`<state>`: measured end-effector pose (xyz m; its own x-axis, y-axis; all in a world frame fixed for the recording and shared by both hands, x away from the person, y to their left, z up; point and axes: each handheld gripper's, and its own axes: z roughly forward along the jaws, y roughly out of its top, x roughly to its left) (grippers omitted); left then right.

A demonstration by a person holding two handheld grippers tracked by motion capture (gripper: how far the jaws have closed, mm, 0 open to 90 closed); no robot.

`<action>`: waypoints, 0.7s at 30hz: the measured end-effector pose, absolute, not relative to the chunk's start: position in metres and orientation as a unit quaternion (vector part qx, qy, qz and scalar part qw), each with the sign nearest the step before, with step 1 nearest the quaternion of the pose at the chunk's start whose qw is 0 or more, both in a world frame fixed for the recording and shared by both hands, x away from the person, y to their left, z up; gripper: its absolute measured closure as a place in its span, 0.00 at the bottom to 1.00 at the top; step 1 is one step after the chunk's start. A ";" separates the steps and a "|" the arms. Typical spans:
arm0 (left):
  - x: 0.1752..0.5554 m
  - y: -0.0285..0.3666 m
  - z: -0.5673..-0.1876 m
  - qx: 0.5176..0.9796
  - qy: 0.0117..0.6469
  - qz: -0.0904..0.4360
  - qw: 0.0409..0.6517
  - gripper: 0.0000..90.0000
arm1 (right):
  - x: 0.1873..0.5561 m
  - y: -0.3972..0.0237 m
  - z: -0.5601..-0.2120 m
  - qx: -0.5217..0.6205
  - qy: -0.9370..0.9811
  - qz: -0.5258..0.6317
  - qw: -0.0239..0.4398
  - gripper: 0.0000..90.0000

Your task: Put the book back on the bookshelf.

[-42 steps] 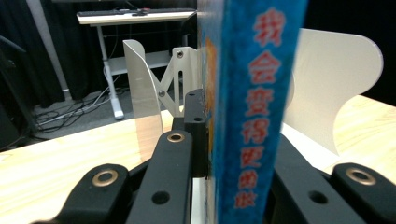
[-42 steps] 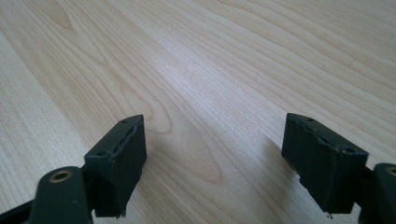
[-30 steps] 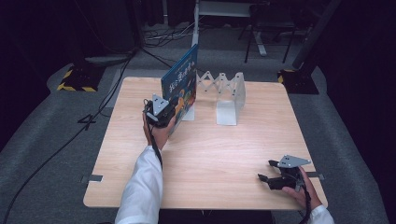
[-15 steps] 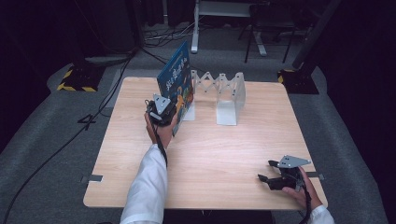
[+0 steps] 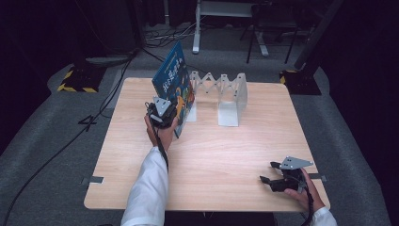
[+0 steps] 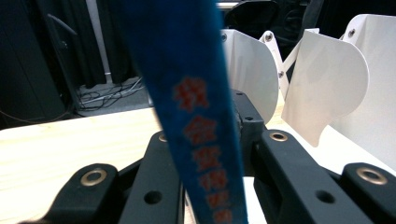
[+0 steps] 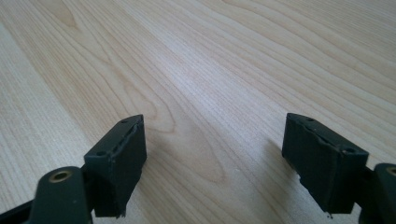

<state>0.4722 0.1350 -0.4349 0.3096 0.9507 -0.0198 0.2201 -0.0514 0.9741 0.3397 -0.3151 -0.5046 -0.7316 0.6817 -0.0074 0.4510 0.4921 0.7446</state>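
1 blue book (image 5: pixel 172 80) beside white rack (image 5: pixel 226 96)

The high view is bright at the wooden table (image 5: pixel 211 155) and falls off into near-black all round it; light comes from above, with soft, short shadows under the white rack (image 5: pixel 226 96). The picture is slightly soft but evenly focused, with no glare.

In the left gripper view the blue book (image 6: pixel 191 107), standing between the claw's jaws, is badly out of focus, its red lettering smeared; the rack behind the claw is sharper and brightly lit.

In the right gripper view the table beyond the claw is evenly lit and crisp, with faint shadows beside each jaw.
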 end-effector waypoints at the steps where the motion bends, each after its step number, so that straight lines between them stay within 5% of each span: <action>1: 0.472 0.135 -0.435 0.632 0.464 0.362 0.504 0.86 | 0.340 -0.315 -0.505 0.333 0.850 0.378 0.152 0.25; 21: 0.465 0.139 -0.443 0.640 0.458 0.360 0.502 0.79 | 0.340 -0.315 -0.505 0.333 0.850 0.378 0.153 0.24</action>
<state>0.4650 0.1393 -0.4431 0.3216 0.9469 0.0003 0.2255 -0.0769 0.9712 0.3399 -0.3150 -0.5047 -0.7316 0.6817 -0.0077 0.4509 0.4923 0.7446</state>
